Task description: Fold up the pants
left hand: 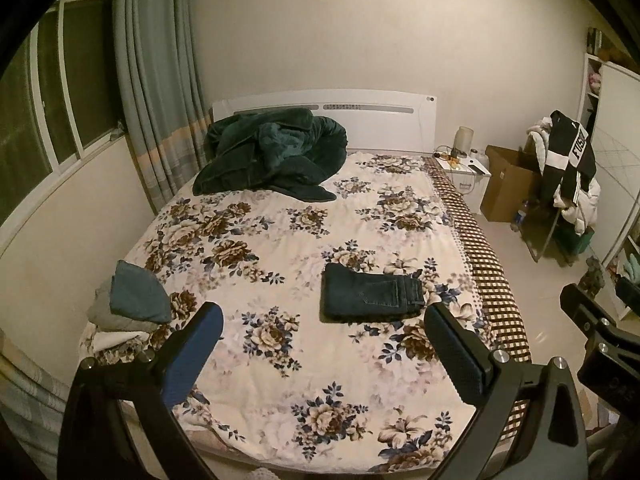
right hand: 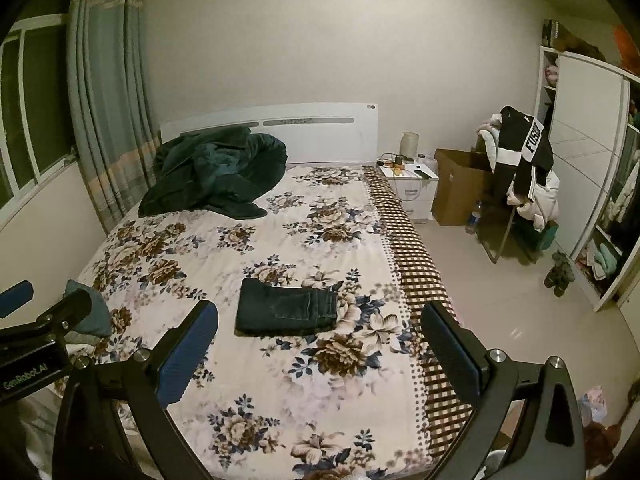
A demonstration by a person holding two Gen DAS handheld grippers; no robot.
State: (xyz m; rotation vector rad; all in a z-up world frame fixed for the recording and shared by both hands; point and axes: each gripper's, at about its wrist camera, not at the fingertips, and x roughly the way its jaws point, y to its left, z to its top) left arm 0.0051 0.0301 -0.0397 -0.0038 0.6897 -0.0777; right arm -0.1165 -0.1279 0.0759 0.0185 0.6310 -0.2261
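Both claws are held up off the bed, spread wide, grasping nothing. The left claw (left hand: 322, 344) and the right claw (right hand: 320, 344) both look down the length of the bed (left hand: 496, 280) from its near end.

The pants (left hand: 372, 294) are dark denim, lying on the floral bedspread in the near half of the bed, right of its centre line. They form a compact flat rectangle with layered edges stacked at the right end; I judge the fold essentially finished.

Key relation: the pants lie ahead of and below both claws, not touching either.
- Left wrist view: the bundle sits between the fingers, shifted toward the right finger.
- Right wrist view: the pants (right hand: 286, 308) sit nearer the left finger.
- So the bundle lies roughly between the two claws; neither is clearly nearer.
- Long axis runs left-right across the bed, crosswise to both claws' forward direction.

Judgement: any further move, such as a tidy-up or a transfer, would need a descent forward with one claw at each short end.

Other items:
- A stack of folded clothes (left hand: 132, 304) sits at the near left edge of the bed, well apart from the pants.
- A dark green blanket (left hand: 272, 152) is heaped at the far left by the headboard.
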